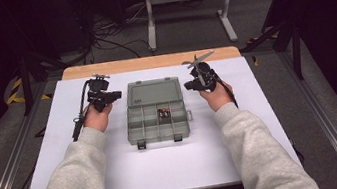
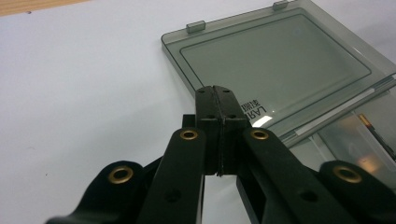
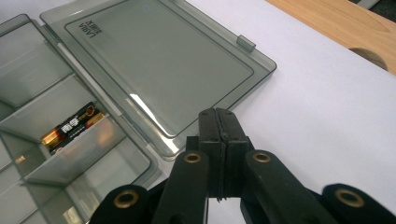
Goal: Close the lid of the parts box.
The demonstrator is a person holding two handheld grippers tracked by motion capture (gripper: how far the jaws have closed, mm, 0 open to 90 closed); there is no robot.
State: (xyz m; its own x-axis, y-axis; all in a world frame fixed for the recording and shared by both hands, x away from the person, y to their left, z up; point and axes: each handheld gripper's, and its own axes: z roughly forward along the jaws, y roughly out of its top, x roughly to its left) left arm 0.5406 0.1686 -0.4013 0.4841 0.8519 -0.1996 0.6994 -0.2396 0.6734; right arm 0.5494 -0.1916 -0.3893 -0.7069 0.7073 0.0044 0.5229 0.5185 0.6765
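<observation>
Holding a pair of tongs in each hand, I have both sleeves coming up over the near edge of the white bench [image 1: 119,182]. Between my hands lies the box [image 1: 158,126], a clear grey case of small compartments, its two latches facing me. A battery [image 1: 163,113] lies in one middle compartment of the far row; in the right gripper view it [image 3: 72,127] shows black and gold, lying flat against a divider. My left tongs [image 1: 115,95] hang left of the box, near its hinge line, clenched with nothing between the jaws; in the left gripper view the left tongs' tips [image 2: 216,100] sit pressed together over the bench just beside the lid's corner. My right tongs [image 1: 188,86] hang right of the box, likewise clenched and empty, and their tips [image 3: 218,122] sit just off the lid's edge. Farther out, the lid [image 1: 153,91] lies folded back flat on the bench, with a strip of bare wood [image 1: 151,62] beyond it.
</observation>
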